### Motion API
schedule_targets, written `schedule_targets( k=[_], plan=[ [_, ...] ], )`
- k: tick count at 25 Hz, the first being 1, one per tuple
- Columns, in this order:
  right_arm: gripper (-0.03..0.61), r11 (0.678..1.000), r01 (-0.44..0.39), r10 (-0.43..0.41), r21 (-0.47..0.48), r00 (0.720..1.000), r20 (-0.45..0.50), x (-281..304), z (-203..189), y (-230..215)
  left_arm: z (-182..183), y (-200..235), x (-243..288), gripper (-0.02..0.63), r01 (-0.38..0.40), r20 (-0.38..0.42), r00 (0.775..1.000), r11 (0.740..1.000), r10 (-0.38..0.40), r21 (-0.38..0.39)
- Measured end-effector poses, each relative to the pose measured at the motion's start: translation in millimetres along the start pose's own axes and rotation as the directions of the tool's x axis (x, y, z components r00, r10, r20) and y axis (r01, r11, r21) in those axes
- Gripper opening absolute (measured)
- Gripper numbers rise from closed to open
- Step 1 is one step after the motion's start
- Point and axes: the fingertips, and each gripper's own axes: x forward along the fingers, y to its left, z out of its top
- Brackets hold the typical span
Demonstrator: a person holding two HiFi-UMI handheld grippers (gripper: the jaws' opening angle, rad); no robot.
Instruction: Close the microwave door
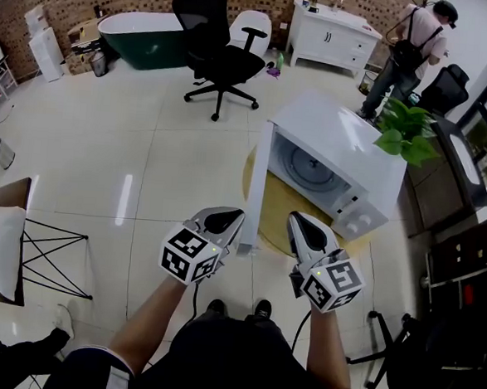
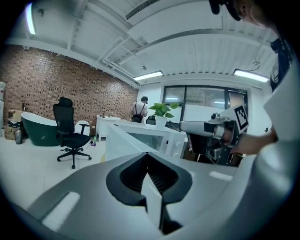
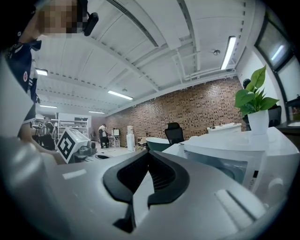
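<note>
Microwave door (image 1: 258,182): swung wide open. It stands out from the left side of the white microwave (image 1: 347,147) toward the near side, seen almost edge-on.
Microwave: it sits on a round yellow surface (image 1: 284,227), its cavity open and its turntable showing.
Left gripper (image 1: 230,218): just left of the door's near edge, outside the panel. Whether it touches the door cannot be told. Its jaws are pressed together with nothing between them (image 2: 148,174).
Right gripper (image 1: 298,223): right of the door, near the open cavity and apart from the microwave. Its jaws also meet, empty (image 3: 144,176).
Plant (image 1: 406,130): in a white pot at the microwave's far right corner.
Far side: black office chair (image 1: 222,53), green bathtub (image 1: 142,37), white cabinet (image 1: 334,34), and a person with a backpack (image 1: 412,47).
</note>
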Motion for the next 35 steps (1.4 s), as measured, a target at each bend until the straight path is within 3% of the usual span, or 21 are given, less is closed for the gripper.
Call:
schedule_targets(
  k=[7, 16, 35],
  plan=[
    [0.002, 1.0, 0.023, -0.023, 0.014, 1.0, -0.001, -11, -3, -12, 3, -15, 17, 0.012, 0.03, -0.013, 0.999, 0.999, -0.03, 0.012],
    [0.002, 0.993, 0.113, -0.113, 0.021, 0.994, 0.013, -42, -1, -42, 12, -47, 55, 0.012, 0.11, -0.026, 0.994, 0.993, -0.109, 0.041],
    [0.002, 0.949, 0.309, -0.312, 0.059, 0.95, 0.032, -116, -7, -97, 26, -93, 149, 0.012, 0.218, -0.074, 0.975, 0.967, -0.21, 0.13]
  ],
)
